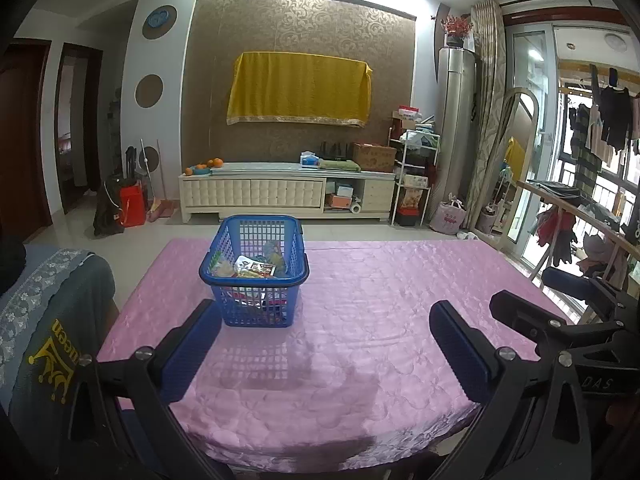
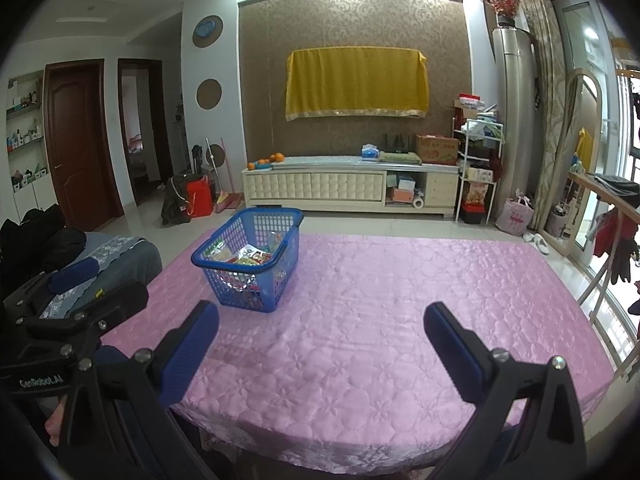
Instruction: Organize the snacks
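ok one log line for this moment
left hand-held gripper: open, empty | right hand-held gripper: open, empty | snacks: in basket | basket: on table

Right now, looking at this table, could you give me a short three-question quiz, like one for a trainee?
1. True or false: the snack packets lie inside the blue basket.
2. Which hand-held gripper has the basket nearer the line between its fingers? A) left hand-held gripper B) right hand-held gripper
3. Fill in: both hand-held grippers are ____ and hold nothing.

Key: 1 true. 2 A. 3 open. All of it sits on the pink tablecloth.
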{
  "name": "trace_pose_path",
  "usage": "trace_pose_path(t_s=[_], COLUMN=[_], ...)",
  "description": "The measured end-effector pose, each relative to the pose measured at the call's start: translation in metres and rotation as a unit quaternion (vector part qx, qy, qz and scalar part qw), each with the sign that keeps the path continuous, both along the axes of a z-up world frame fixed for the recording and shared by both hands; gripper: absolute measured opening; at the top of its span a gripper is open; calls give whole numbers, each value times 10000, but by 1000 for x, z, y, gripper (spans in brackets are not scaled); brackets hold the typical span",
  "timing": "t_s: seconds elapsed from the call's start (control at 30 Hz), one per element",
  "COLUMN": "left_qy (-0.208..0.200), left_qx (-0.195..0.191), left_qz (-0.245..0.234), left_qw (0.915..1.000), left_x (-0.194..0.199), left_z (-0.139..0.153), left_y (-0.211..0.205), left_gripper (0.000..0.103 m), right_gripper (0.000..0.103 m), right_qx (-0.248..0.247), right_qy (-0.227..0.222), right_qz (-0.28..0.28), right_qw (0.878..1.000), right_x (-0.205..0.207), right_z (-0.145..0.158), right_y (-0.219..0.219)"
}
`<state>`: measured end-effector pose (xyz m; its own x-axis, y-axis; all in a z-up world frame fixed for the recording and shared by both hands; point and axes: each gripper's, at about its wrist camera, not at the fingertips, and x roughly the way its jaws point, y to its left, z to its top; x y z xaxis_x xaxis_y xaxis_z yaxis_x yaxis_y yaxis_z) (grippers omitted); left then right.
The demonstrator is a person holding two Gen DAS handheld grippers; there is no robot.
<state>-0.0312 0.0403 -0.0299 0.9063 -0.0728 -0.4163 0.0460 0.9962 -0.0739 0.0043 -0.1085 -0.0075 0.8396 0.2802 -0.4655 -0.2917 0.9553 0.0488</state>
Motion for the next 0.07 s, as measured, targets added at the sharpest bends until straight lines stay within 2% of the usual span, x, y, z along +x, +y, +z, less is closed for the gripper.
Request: trace_pose_path(t_s=[0.07], left_qy=[18], left_qx=[13], left_qz=[-3], left_qw=[10000], left_x=[0], left_z=[0], left_y=[-1], left_gripper=[103], right_gripper=[103], right_qx=[12], right_qy=[26], right_qz=[-3], right_qw=[10000], right_x=[1], right_z=[-1], right_y=[-1])
